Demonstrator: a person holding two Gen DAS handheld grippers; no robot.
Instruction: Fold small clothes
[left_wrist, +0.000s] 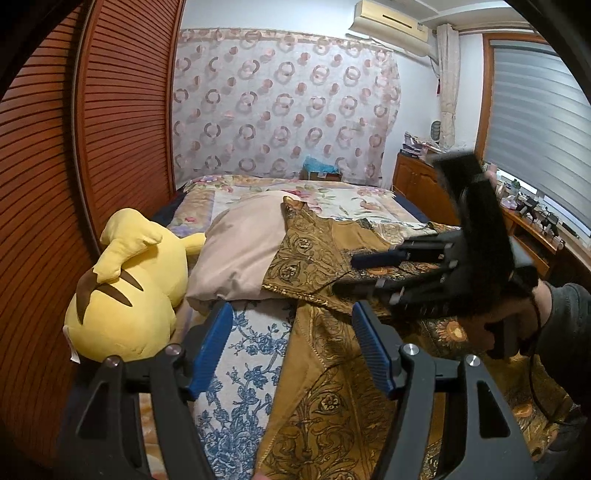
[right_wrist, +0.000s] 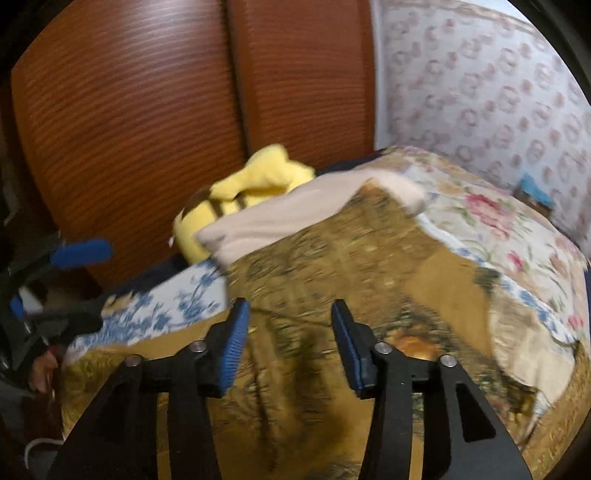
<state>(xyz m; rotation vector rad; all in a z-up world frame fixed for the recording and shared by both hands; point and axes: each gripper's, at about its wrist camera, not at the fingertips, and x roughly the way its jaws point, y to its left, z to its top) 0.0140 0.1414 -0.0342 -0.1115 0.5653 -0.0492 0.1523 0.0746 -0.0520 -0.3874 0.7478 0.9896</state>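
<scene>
Left claw (left_wrist: 291, 343) and right claw (right_wrist: 290, 343) both released, gold patterned garment (left_wrist: 325, 387) on floral bed (left_wrist: 240, 369), louvered wardrobe (left_wrist: 122, 129) behind

No legible text, label, brand, number or sign in either view. Air conditioner (left_wrist: 391, 20) casing shows no readable marking. White tag on yellow plush toy (left_wrist: 125, 295) too small to read. Right wrist view motion-blurred throughout.

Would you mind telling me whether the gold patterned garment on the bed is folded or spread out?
Mostly spread out: the gold patterned garment sprawls across the bed, one edge draped onto the beige pillow.
</scene>
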